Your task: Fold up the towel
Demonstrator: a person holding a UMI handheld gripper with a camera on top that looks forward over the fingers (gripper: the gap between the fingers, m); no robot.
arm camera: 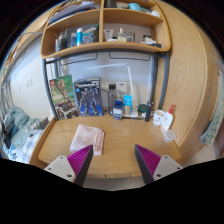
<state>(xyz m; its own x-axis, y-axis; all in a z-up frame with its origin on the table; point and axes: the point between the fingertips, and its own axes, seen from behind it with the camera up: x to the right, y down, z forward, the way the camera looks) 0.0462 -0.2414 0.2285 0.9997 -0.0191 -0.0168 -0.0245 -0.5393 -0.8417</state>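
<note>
Hovering above a wooden desk (115, 150), the hand-held gripper (114, 160) has its two purple-padded fingers (80, 160) spread wide apart, holding and touching nothing. A pinkish towel (88, 137) lies crumpled on the desk just ahead of the left finger, apart from it. Beyond it, small bottles and boxes stand along the back of the desk beneath wooden shelves (100, 30).

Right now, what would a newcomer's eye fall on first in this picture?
First, the pink towel, lying loosely folded on the wooden desk just beyond the open gripper, nearer its left finger. Then the wooden shelves above the desk, crowded with bottles and small items, and the clutter along the desk's back edge.
</note>
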